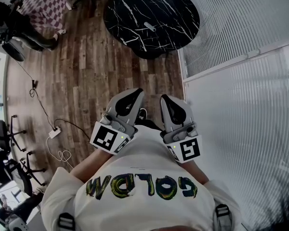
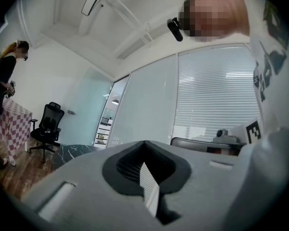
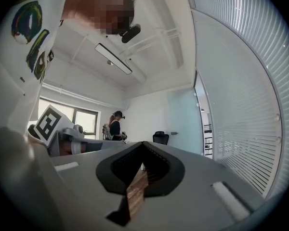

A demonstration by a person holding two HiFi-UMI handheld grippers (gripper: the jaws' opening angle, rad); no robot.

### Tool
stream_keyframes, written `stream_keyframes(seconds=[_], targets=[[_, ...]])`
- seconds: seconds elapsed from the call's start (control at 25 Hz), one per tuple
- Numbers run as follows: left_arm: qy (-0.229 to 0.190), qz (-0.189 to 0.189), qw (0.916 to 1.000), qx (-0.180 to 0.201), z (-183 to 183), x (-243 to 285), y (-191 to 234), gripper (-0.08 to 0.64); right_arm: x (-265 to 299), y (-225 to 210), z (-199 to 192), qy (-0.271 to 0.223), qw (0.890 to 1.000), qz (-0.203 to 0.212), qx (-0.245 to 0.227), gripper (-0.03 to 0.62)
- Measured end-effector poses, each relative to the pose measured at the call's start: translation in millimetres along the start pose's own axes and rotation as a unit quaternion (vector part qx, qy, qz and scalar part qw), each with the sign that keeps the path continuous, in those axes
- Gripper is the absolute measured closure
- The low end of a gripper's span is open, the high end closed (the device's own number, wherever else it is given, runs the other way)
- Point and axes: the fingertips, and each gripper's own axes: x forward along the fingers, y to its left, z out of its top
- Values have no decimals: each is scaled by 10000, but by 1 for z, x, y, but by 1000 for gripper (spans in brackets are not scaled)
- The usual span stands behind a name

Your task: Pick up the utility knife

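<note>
Utility knife [image 1: 150, 27]: small pale-grey bar on black marble table [image 1: 130, 4]; L tool [image 1: 136, 92], R tool [image 1: 165, 98] closed, empty.

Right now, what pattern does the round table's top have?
The round table is black marble with thin white veins. The head view shows it best.

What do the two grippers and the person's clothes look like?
The left gripper and right gripper are grey with black jaw linings. Each carries a white cube with black square markers. The person wears a white shirt with colourful letters.
</note>
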Motion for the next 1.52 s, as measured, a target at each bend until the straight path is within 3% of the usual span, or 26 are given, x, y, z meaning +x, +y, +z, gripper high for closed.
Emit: stream_keyframes(seconds=[0.4,0.88,1.52], targets=[[72,-5,10000,-16,-11,13,-20,560,-12,-17,-1,34,10000,43,45,591],[101,-57,9999,37,-11,29,-14,559,-1,-28,-3,10,10000,-13,-52,591],[51,-91,9999,-38,1,84,31,560,53,-74,-7,148,9998,-82,-44,591]])
